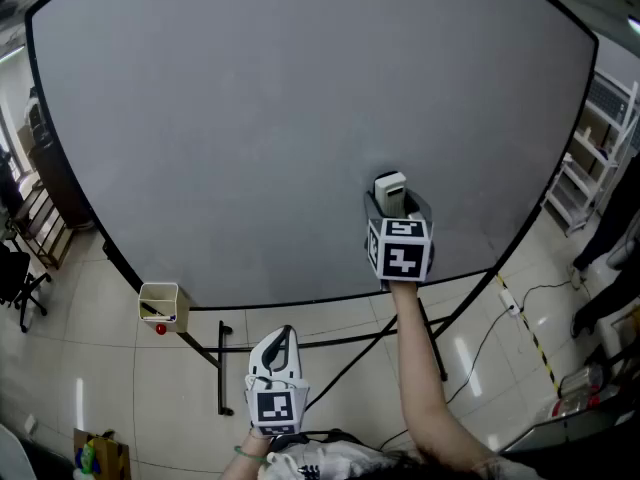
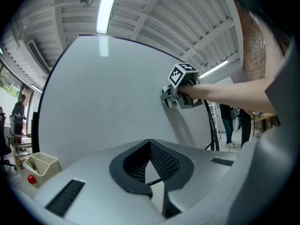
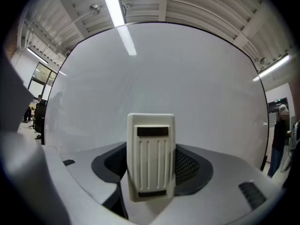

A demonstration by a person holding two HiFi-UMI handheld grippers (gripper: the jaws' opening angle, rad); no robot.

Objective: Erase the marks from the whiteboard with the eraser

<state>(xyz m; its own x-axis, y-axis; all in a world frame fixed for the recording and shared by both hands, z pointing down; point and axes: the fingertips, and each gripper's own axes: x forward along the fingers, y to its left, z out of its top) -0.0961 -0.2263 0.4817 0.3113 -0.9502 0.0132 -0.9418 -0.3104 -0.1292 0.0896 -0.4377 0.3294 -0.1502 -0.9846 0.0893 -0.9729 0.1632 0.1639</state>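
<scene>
Firmly clamped, the right gripper (image 1: 397, 206) holds a cream eraser (image 3: 151, 156) upright between its jaws, ribbed back toward the camera. The eraser covers the tips of the jaws and its own felt face is turned away, out of sight. From the head view it stands against the lower right part of the whiteboard (image 1: 300, 118). The left gripper view shows it right at the surface, but whether it presses on the board I cannot tell. The hand that carries this gripper is hidden behind the marker cube (image 1: 402, 249); only a bare forearm (image 1: 425, 378) shows, cut off by the bottom edge.

The left gripper (image 2: 150, 146) hangs low, well apart from the board, its jaws closed tip to tip on nothing.

The board reads as even grey, with a ceiling light reflected in it; any marks are too faint to make out. Its upper corners run out of the head view. A beige tray (image 1: 160, 300) hangs at the lower left edge, holding something dark and thin, with a small red thing (image 1: 160, 328) just beneath, both too small to name.
</scene>
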